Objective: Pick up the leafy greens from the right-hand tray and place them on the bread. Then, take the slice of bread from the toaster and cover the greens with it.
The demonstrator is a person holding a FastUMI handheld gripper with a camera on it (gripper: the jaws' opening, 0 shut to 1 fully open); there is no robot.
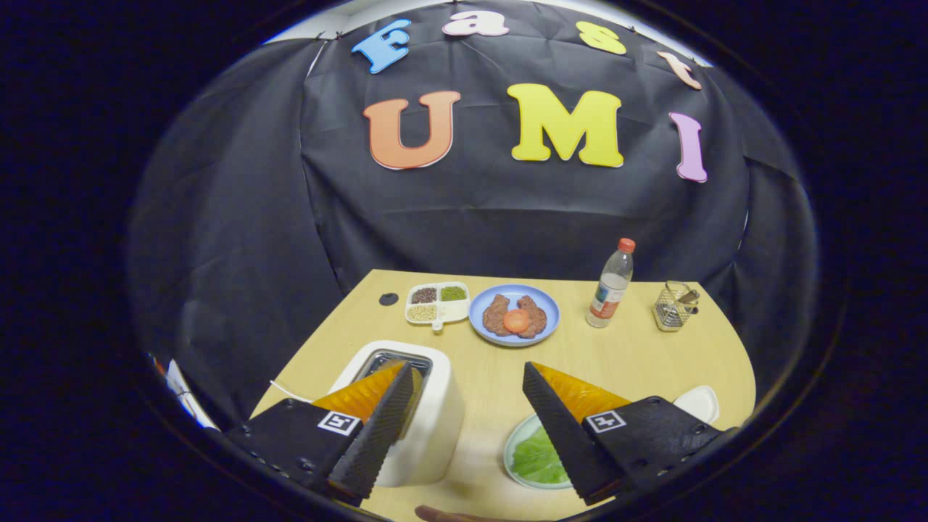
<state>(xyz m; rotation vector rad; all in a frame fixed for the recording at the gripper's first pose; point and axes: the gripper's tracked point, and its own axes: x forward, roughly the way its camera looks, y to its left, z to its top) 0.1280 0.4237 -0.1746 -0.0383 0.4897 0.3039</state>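
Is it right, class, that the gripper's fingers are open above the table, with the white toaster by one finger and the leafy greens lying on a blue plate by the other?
Not quite. The gripper view shows the leafy greens on a pale green plate; the blue plate farther back holds bread. The gripper is open, toaster beside one finger.

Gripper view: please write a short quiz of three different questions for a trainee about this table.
1. True or false: the hand-held gripper is shut on the leafy greens.
2. What lies on the blue plate? A) meat pieces with a round red slice B) bread C) greens
3. Fill in: the white toaster stands partly behind the gripper's ___ finger.

Key: 1 false, the fingers are open and hold nothing; 2 A; 3 left.
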